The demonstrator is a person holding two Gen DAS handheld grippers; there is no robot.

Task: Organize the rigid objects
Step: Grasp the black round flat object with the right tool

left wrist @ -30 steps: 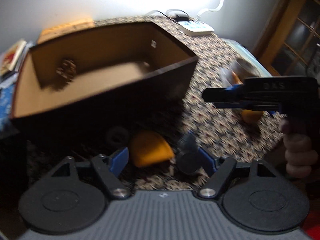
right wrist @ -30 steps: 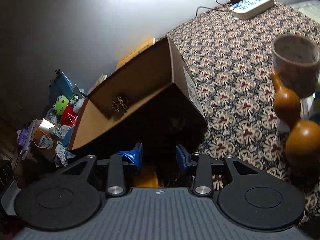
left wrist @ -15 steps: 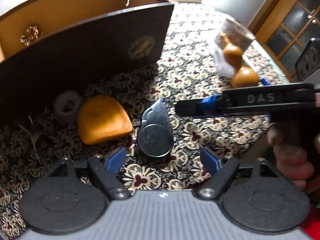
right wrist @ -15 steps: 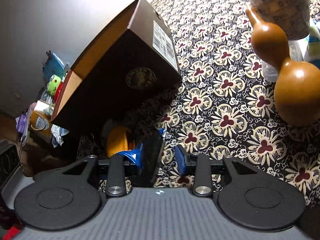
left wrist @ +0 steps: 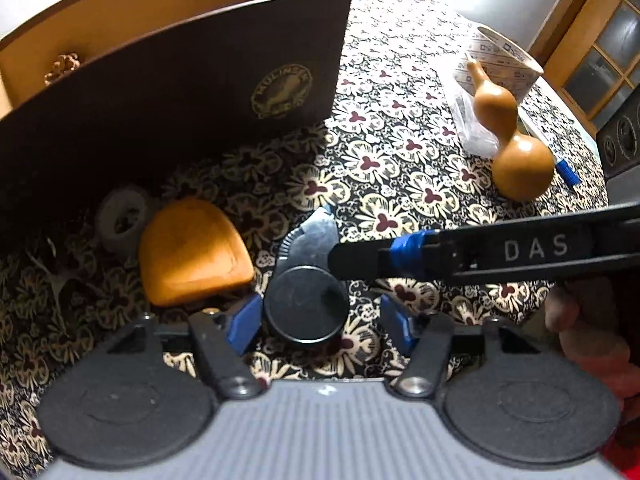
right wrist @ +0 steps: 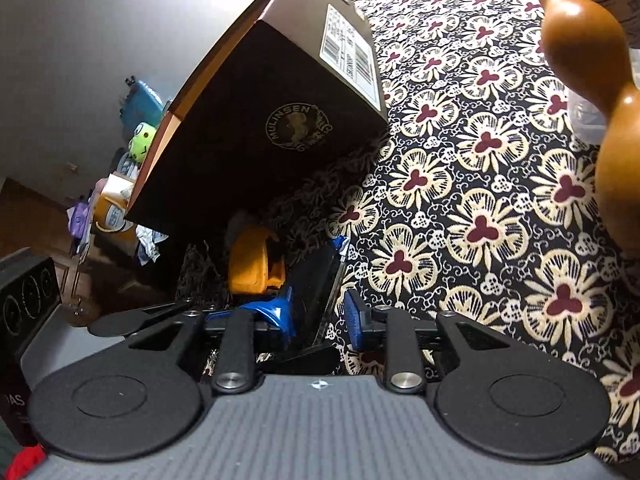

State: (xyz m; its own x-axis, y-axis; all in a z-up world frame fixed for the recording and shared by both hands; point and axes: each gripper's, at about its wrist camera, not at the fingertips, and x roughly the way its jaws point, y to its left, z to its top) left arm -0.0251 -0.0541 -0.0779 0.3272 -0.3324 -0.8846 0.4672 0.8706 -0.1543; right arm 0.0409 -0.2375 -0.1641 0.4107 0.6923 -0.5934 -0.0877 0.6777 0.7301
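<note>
Black round-lidded gadget (left wrist: 306,304) — on the patterned tablecloth (left wrist: 400,168), near the dark box (left wrist: 180,92), just right of the orange pad (left wrist: 192,252). Left gripper (left wrist: 318,322): jaws wide, straddling its lid, nothing gripped. Right gripper (right wrist: 320,312) — jaws part-open around its thin edge, apparently steadying it; contact unclear.

Left tool (left wrist: 320,322) open round black disc (left wrist: 306,304), right tool (left wrist: 340,256) touching
</note>
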